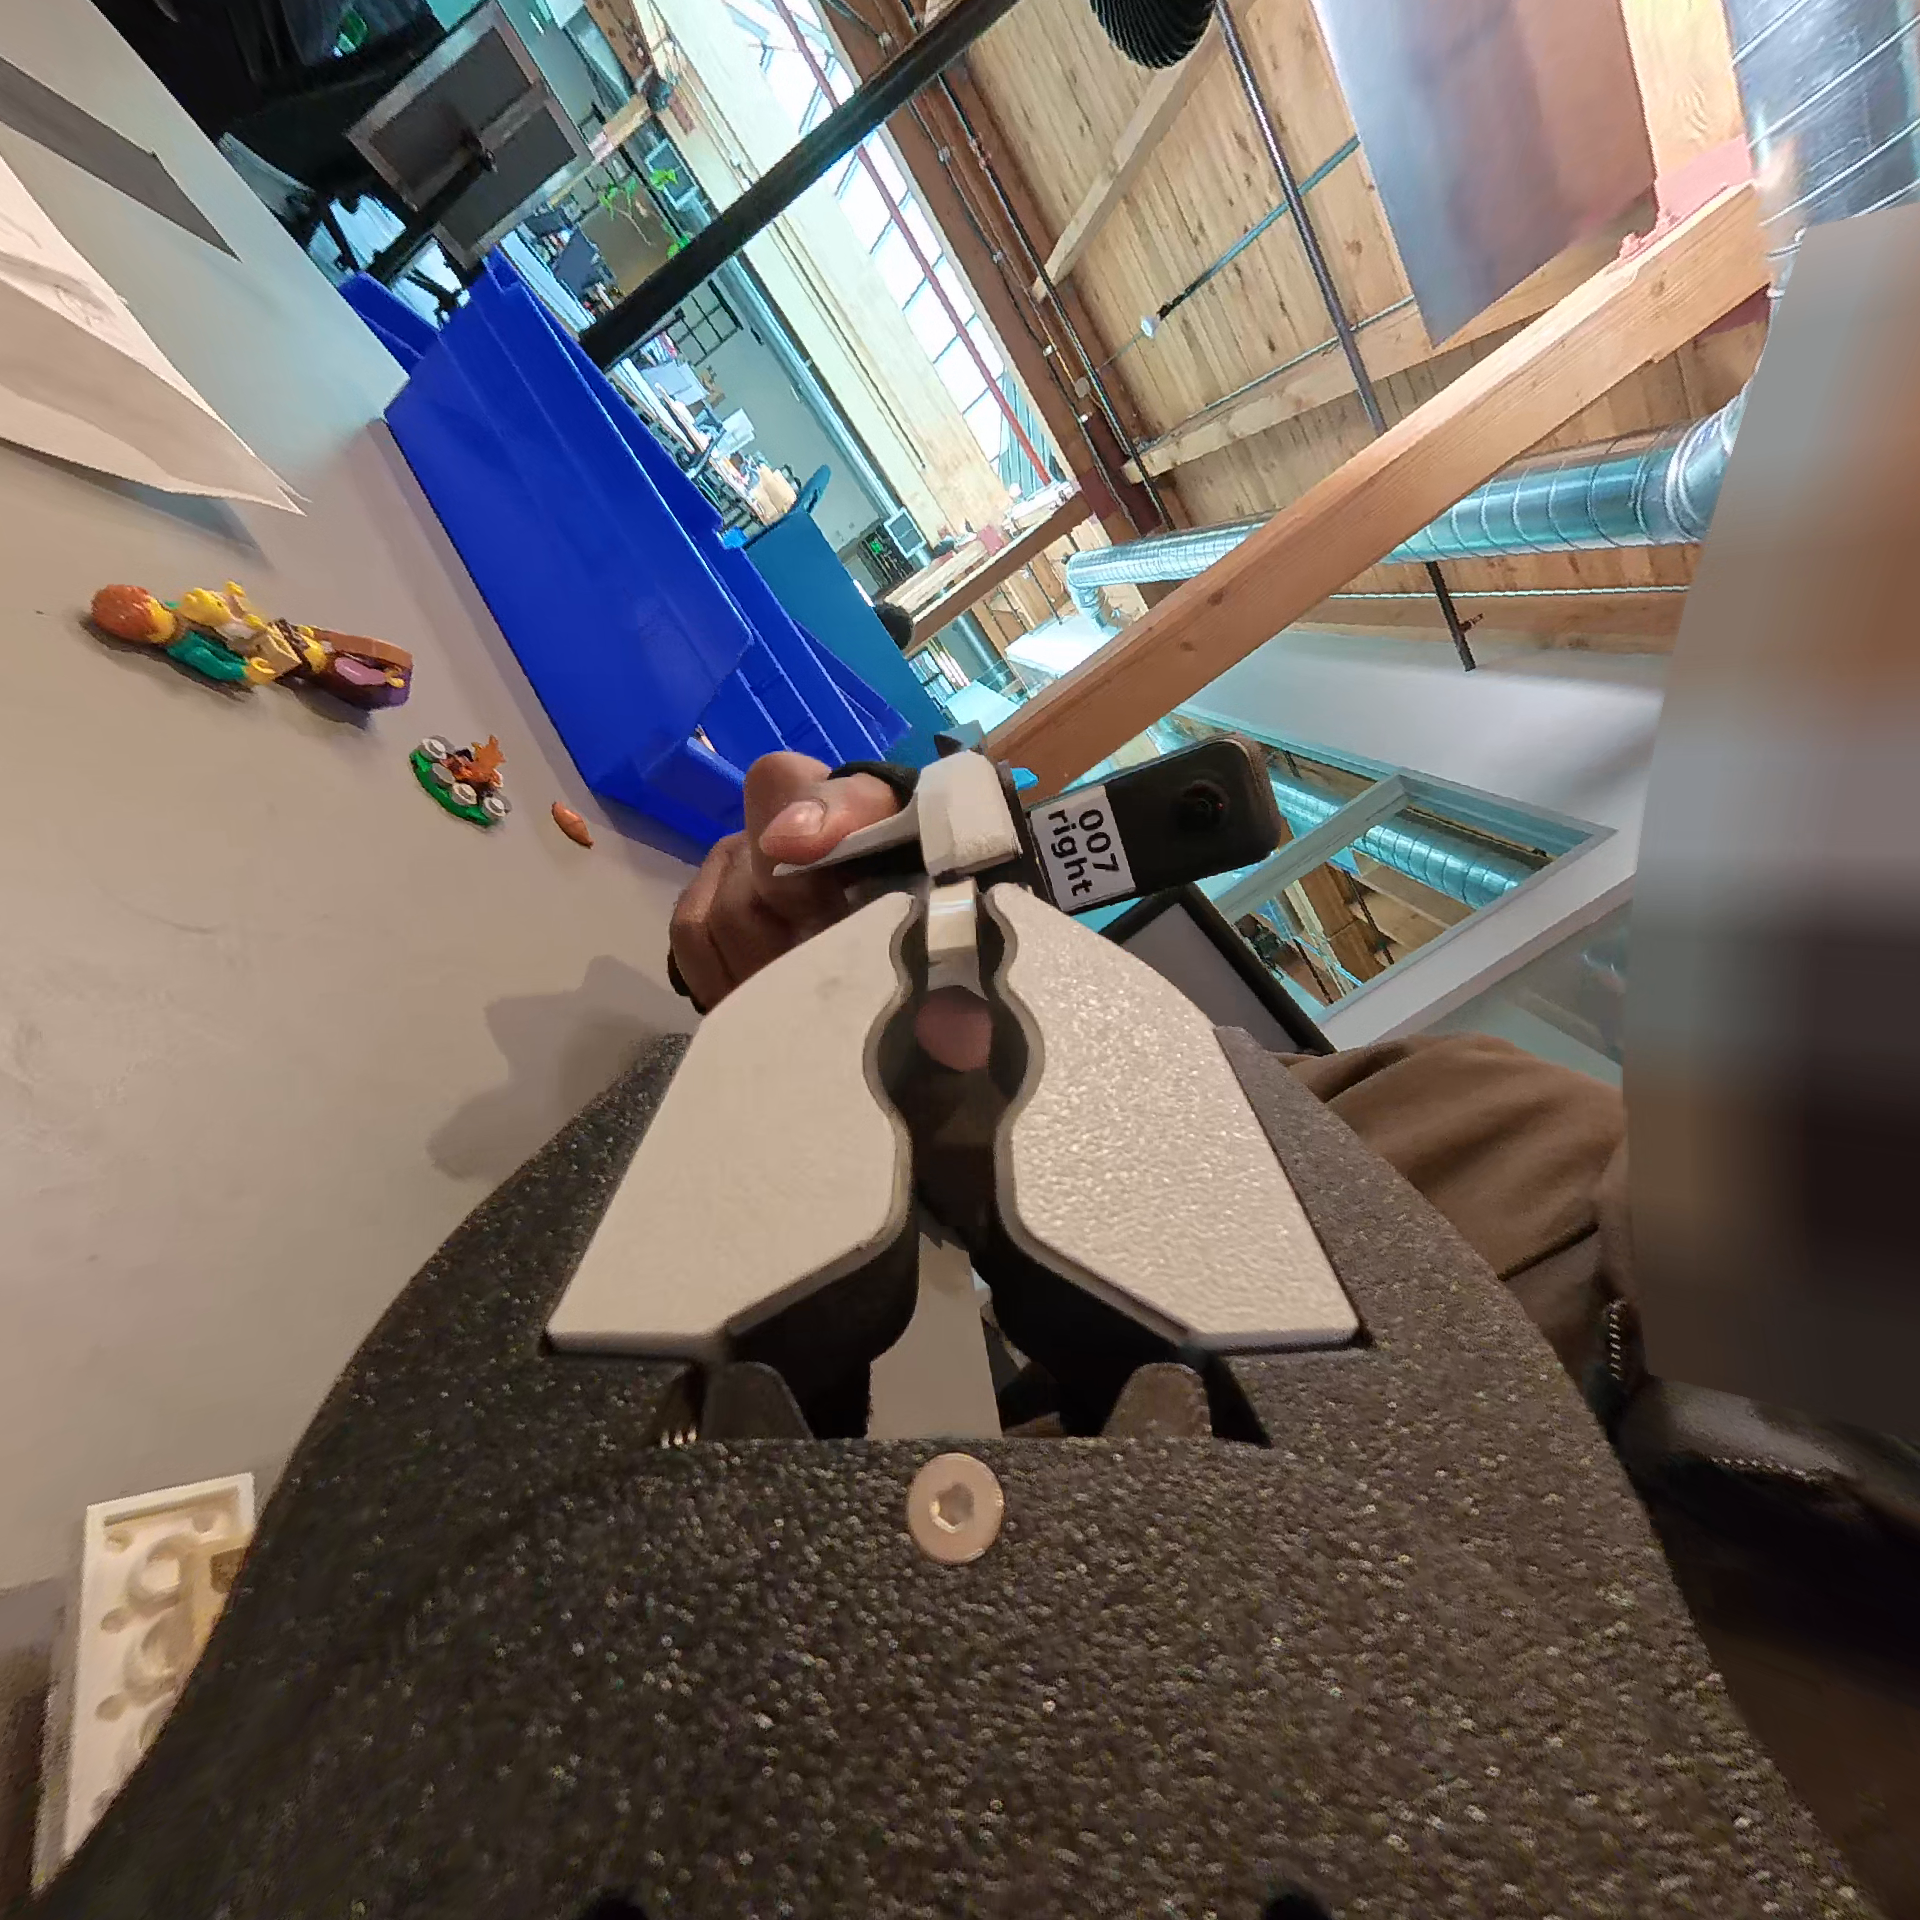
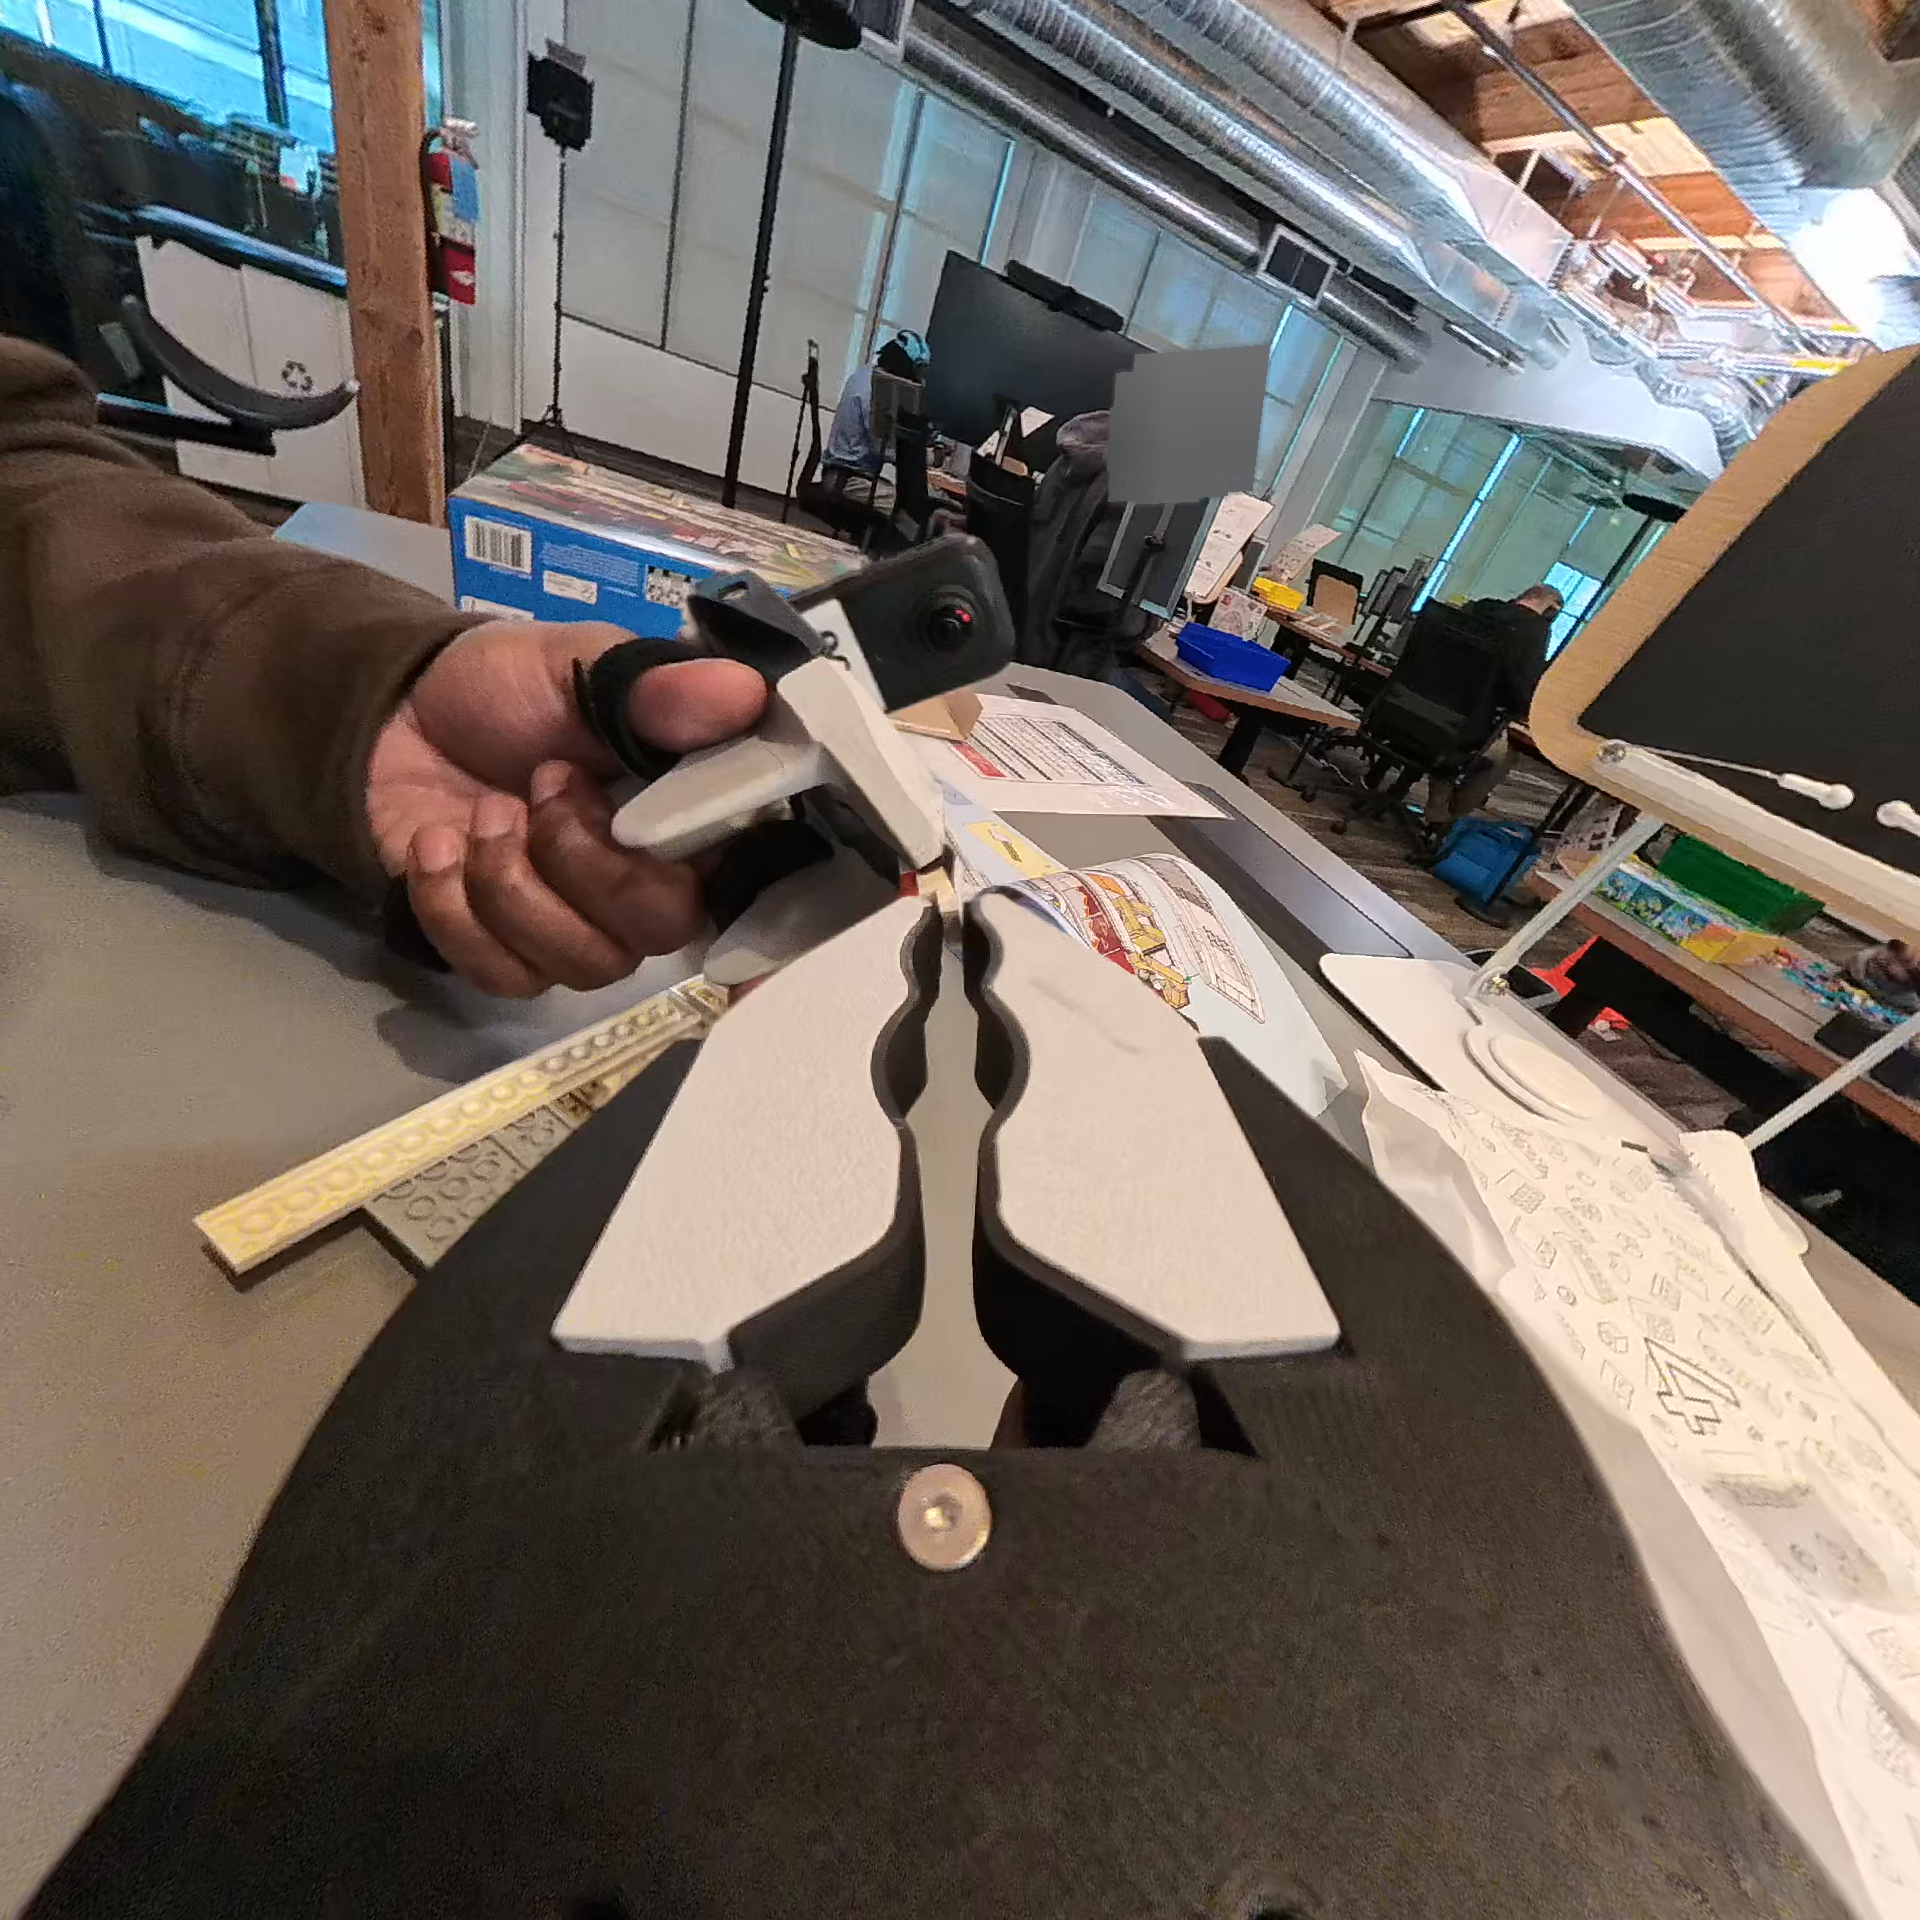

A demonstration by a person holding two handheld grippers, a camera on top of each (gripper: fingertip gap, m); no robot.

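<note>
Left wrist view is showing the left gripper with its jaws standing narrow, clamping a small tan toy brick whose long axis is running along the fingers and pointing away toward the right gripper. That gripper's tips are meeting the brick's far end; a hand is working its grey handle. Left of the tan toy brick, a blue bin is sitting on the grey worktop; what is in the bin cannot be made out. Farther left of the brick, a toy figure group, a green round plate with small pieces on it, and an orange piece are lying loose.

Right wrist view is showing the right gripper's own jaws nearly together, gripping the brick at their very tips, the left gripper pinching it from above. Beside the brick, an open instruction booklet is lying flat, and below it a long yellow plate is stretching across a grey plate.
</note>
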